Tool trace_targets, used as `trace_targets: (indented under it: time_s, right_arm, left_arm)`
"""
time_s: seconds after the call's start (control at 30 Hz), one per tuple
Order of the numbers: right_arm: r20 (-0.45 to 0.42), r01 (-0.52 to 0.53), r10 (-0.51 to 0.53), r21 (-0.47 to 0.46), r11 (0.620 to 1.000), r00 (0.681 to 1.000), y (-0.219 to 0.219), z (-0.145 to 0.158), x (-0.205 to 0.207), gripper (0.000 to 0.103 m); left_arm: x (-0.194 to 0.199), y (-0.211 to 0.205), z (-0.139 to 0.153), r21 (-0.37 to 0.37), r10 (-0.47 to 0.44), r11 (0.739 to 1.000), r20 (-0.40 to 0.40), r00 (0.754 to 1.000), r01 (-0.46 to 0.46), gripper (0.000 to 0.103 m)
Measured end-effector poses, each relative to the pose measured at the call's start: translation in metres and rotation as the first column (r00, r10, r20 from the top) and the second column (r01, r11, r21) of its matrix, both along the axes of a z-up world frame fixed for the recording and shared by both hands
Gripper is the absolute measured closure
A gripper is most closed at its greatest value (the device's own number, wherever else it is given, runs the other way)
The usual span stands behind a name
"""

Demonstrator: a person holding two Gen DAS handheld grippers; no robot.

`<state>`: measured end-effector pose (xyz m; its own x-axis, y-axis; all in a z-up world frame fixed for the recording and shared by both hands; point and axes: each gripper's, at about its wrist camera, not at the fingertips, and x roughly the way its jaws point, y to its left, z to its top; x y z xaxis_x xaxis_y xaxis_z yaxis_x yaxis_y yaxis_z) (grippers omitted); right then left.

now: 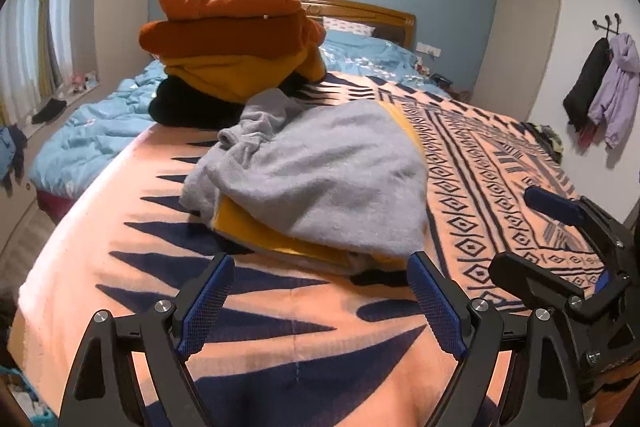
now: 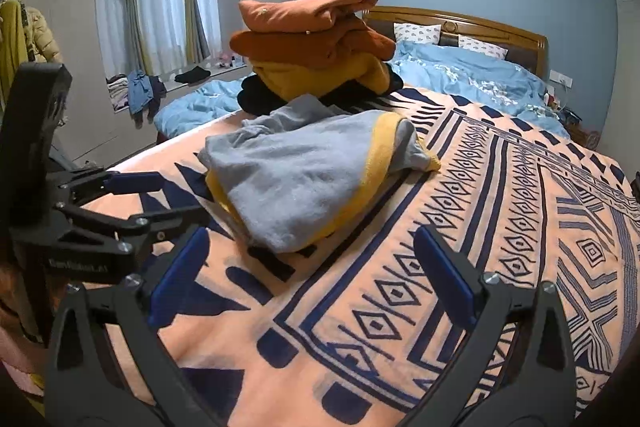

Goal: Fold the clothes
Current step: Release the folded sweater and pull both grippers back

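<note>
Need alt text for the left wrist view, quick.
The open left claw hovers empty before a folded grey and yellow garment on a patterned orange blanket. A stack of folded clothes sits behind it, and the right claw shows at the right edge.

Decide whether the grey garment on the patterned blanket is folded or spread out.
Folded, loosely: the grey garment is doubled over into a compact bundle, its yellow lining showing at the edges, with a bunched part on top.

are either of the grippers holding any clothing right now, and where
Nothing is held. The left gripper and right gripper are both open over the blanket, short of the grey garment.
</note>
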<state>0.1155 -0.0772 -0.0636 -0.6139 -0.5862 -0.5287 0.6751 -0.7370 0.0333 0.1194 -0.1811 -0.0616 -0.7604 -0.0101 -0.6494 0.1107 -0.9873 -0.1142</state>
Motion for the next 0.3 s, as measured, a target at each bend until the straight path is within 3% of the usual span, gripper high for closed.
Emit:
trace_targets:
  time_s: [0.3]
  right_arm:
    - [0.014,0.015,-0.015,-0.002,1.000,1.000,-0.0035,-0.0038,-0.0016,0.001]
  left_arm:
    - [0.0077,0.0024,0.0039,-0.065,0.067,0.996,-0.018,0.998,-0.068,0.013]
